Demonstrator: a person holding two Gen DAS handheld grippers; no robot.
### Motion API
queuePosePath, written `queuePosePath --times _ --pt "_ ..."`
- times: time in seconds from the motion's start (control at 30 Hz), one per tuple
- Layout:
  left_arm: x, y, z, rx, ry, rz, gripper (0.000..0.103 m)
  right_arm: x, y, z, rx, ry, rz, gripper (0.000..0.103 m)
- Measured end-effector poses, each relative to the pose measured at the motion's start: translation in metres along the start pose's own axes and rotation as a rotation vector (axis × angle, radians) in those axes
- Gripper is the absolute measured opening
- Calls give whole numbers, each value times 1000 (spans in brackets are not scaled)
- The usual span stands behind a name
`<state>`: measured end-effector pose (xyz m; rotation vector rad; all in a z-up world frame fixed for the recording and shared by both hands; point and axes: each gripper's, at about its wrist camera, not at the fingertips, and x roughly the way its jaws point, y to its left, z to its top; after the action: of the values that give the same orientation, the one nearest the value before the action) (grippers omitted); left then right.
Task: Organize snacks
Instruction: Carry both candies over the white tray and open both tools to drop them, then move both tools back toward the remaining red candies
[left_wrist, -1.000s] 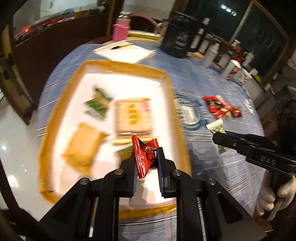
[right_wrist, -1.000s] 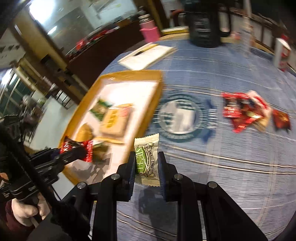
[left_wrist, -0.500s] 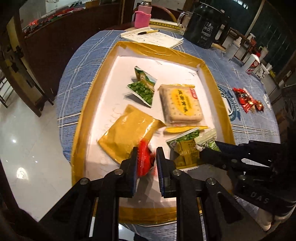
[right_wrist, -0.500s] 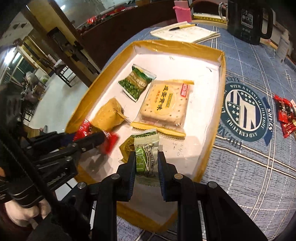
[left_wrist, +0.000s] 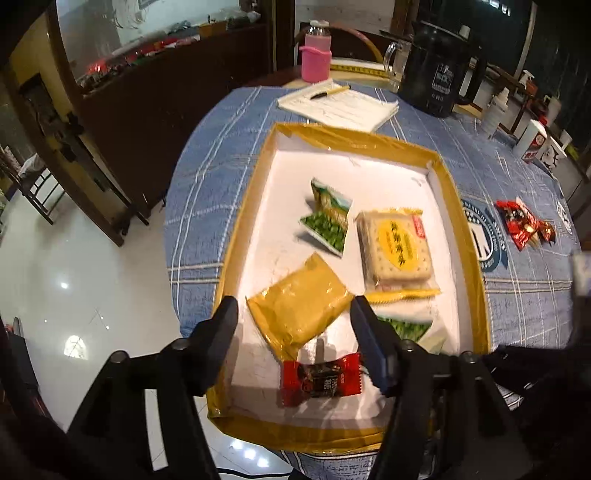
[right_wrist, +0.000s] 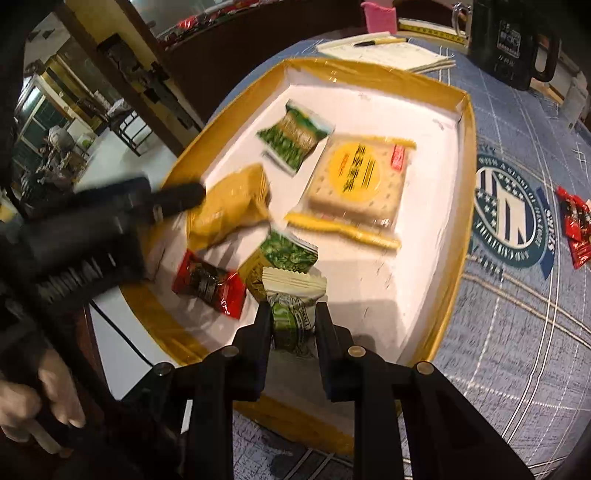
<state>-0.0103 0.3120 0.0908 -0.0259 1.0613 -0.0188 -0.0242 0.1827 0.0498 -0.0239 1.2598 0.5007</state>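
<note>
Left wrist view records the left gripper (left_wrist: 295, 332) with its jaws spread wide and nothing between them; the red candy (left_wrist: 320, 378) lies flat on the white floor of the tray (left_wrist: 236, 236), below and between the two fingers, near the tray's near rim and touching neither finger. Judgement: the wide jaws and the loose wrapper directly beneath them are consistent with a completed deposit on this side. Just beyond the candy lies the gold packet (left_wrist: 301, 308), then the green pea packet (left_wrist: 328, 223), with the cracker pack (left_wrist: 397, 249) to their right; all sit inside the gold-rimmed tray, evidently the collection point. Further right, on the blue tablecloth (left_wrist: 524, 295) outside the tray, a cluster of loose red candies (left_wrist: 522, 225) remains uncollected, well apart from either tool. Right wrist view shows the right gripper (right_wrist: 291, 325) closed narrowly on the green-and-cream snack packet (right_wrist: 293, 310), gripped by its lower half with the crimped top edge projecting forward. The packet is held over the tray's near end, just beside a second green packet (right_wrist: 286, 254) and the red candy. Judgement: it is held there for placement among the grouped items; whether it touches the tray floor cannot be determined.
</note>
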Motion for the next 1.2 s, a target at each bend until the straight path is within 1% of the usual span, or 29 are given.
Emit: queuePosePath --times 0.03,0.07,0.17,0.23,0.27,0.3,0.4,0.6,0.67,0.73,0.8,0.87,0.93,1.0,1.07,1.13,1.2 --pt "-2 -1 1 0 -5 4 67 2 1 -2 -1 5 -7 22" --pt "-4 -2 3 3 -8 12 68 3 1 -2 0 7 -11 25" --pt "-8 -7 4 25 -15 28 69 -1 0 -2 9 -7 -3 25" --pt "-11 -11 5 37 -16 35 69 -8 0 -1 7 -31 -2 29" --pt "-12 -13 5 43 -16 38 69 -12 0 -1 9 -43 -4 34" --pt "-13 -14 5 46 -17 39 69 -14 -1 -1 13 -51 -3 36" --pt "-17 -17 4 58 -22 47 69 -19 -4 -1 30 -68 4 36" --pt "-23 -25 3 73 -26 48 69 -31 -13 -3 67 -104 -13 36" --pt "-24 -28 3 79 -24 64 69 -35 -17 -5 82 -118 -20 36" --pt "-23 -32 3 88 -15 74 74 -40 -23 -8 103 -127 -23 36" --pt "-23 -34 3 89 -12 44 74 -47 -32 -15 132 -134 -20 36" --pt "-22 -36 3 74 -3 -19 74 -53 -44 -23 162 -139 -29 36" --pt "-22 -38 3 55 1 -85 74 -63 -59 -33 189 -140 -61 36" --pt "-24 -45 5 54 -5 -129 74 -76 -82 -46 219 -136 -116 36" --pt "-29 -54 8 57 -31 -154 74 -90 -108 -59 252 -129 -172 36" --pt "-32 -65 12 44 -55 -215 74 -109 -142 -73 286 -127 -245 36" --pt "-33 -78 14 41 -59 -261 74 -128 -179 -86 311 -125 -330 37"
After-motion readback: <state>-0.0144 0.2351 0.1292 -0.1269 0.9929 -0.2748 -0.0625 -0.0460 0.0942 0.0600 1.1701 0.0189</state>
